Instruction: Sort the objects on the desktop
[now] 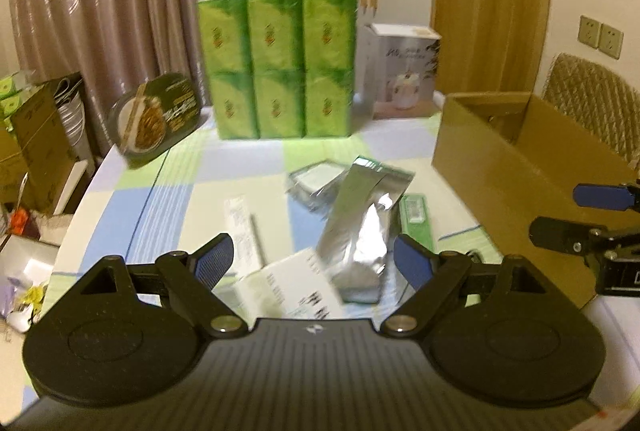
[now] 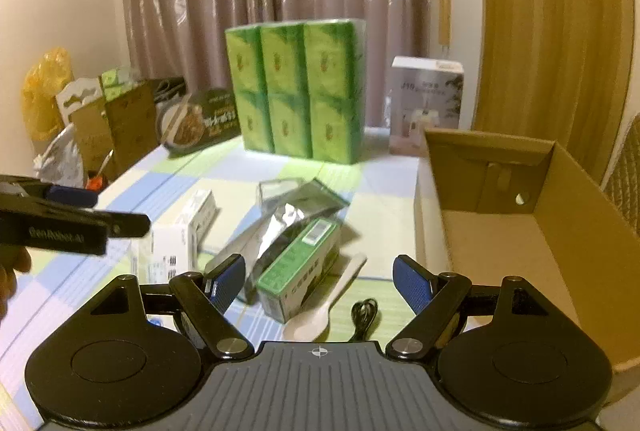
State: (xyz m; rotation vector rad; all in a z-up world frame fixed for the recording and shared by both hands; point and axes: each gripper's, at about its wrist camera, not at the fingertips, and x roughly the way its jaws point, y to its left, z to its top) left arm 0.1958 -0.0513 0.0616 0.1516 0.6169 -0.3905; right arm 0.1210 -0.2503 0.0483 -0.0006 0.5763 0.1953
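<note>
1. Left gripper [image 1: 313, 259]: blue-padded jaws wide apart, nothing between the pads, nothing held. Angled down over a table with a pastel checked cloth [image 1: 168, 187].
2. Right gripper [image 2: 319, 281]: jaws likewise spread, empty. Tilted down at the same clutter from the right.
3. Loose items in a heap mid-table: crinkled silver foil pouch [image 1: 362, 231], flat clear-wrapped packet with a white face [image 1: 318, 179] behind it, slim green rectangular carton [image 2: 298, 269], white printed cartons [image 2: 180, 239], white plastic spoon [image 2: 320, 315], small coiled black cable [image 2: 363, 313].
4. Open brown cardboard box [image 2: 500, 167] on the table's right edge, interior bare where visible; probable destination, judged from the task alone.
5. Key relation, left side: foil pouch straight ahead of the left jaws and slightly right, near end just beyond the right pad. Long axis running away from the gripper, leaning right at the far end.
6. Key relation, right side: green carton dead ahead of the right jaws, just beyond the tips, long axis slanting away up-right. Spoon and cable closer still, low between the pads.
7. Judgement: right hand nearer to box, carton and spoon; left hand better placed for pouch and white cartons. Nothing sorted yet.
8. Backdrop only: green six-pack of tissue [image 1: 276, 63], white appliance box [image 1: 404, 71].
</note>
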